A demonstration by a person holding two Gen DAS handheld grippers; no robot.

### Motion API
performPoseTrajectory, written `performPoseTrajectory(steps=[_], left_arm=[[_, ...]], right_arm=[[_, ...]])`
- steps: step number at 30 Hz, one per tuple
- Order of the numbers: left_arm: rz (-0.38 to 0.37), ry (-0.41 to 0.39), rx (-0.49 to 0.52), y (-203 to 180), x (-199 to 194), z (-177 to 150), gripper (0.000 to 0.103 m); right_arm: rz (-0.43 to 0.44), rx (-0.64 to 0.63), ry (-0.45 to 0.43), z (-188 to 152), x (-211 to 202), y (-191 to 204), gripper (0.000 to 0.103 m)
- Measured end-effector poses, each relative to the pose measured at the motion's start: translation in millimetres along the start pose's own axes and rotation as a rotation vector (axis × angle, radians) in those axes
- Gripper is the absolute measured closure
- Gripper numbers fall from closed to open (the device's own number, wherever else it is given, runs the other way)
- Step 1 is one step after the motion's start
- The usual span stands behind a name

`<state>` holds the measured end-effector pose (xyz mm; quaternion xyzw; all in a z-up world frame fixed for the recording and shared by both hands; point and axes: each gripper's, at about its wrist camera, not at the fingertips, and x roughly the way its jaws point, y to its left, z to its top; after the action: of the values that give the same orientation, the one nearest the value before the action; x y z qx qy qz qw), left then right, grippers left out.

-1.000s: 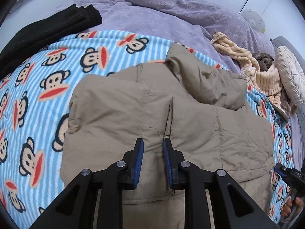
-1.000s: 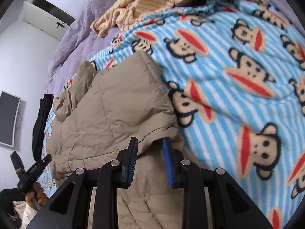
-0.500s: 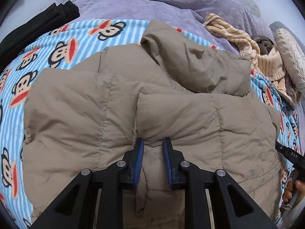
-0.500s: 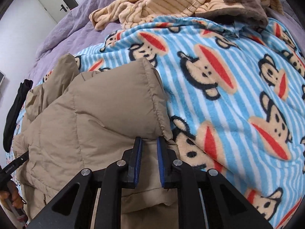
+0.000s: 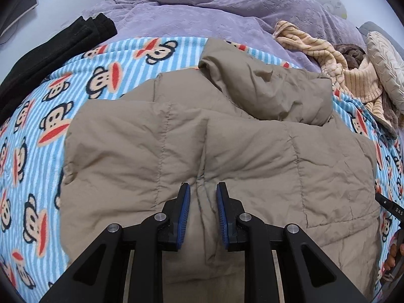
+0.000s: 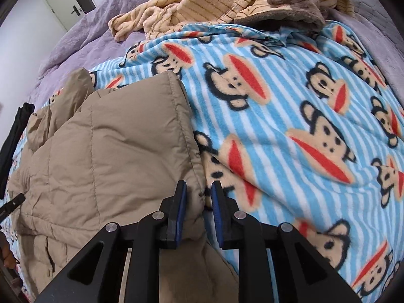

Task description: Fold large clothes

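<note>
On a blue striped fleece blanket [image 5: 35, 131] printed with cartoon monkey faces lies a tan quilted puffer jacket [image 5: 176, 136], bunched into thick folds in the middle of the bed. Its hood [image 5: 272, 93] sits crumpled at the far side, and two padded panels meet along a seam running toward the near edge.

Seen from the left wrist camera, the left gripper [image 5: 201, 210] hovers low over that central seam at the near part of the jacket. Its blue-padded fingers [image 5: 183, 212] stand apart with a raised ridge of tan fabric between them; the pads do not visibly press the cloth.

In the right wrist view, the right gripper [image 6: 199, 210] sits at the right-hand edge of the jacket [image 6: 106, 156], where the stitched hem meets the blanket [image 6: 290, 116]. Its fingers [image 6: 179, 212] are also spread, straddling the rolled hem; whether the pads touch the fabric cannot be told.

Farther off, a purple embossed bedspread [image 5: 202, 10] covers the far part of the bed. A folded black garment [image 5: 55, 43] lies at the far left, partly on the blanket. At the far right a heap of cream striped fleece clothing [image 5: 338, 60] lies beside a pale textured cushion [image 5: 386, 65]. A white door with a dark handle [image 6: 74, 11] shows at the far left of the right wrist view.
</note>
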<state>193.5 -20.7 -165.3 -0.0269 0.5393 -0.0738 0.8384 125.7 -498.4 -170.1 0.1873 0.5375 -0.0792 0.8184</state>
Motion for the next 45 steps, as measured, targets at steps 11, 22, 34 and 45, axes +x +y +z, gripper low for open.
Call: performPoseTrajectory(steps=[11,22,34,45], left_arm=[[0.079,0.054,-0.02,8.5,-48.2,-55.0,0.08],[0.076,0.069,-0.071,3.7,-77.6,-113.5,0.006],[0.069,0.246,-0.14,18.1,-87.3,-165.7,0.006],[0.034,0.253,-0.11,50.8,-128.0,-208.0,0.006]], right_arm=[[0.108,0.091,0.105,-61.7,-44.9,-9.7,0.079],[0.162,0.107,0.189,-97.6,-55.7,-14.9,0.075],[0.174,0.181,0.249,-137.8,-88.5,-14.2,0.053],[0.193,0.29,0.284,-202.4,-124.3,-8.7,0.024]])
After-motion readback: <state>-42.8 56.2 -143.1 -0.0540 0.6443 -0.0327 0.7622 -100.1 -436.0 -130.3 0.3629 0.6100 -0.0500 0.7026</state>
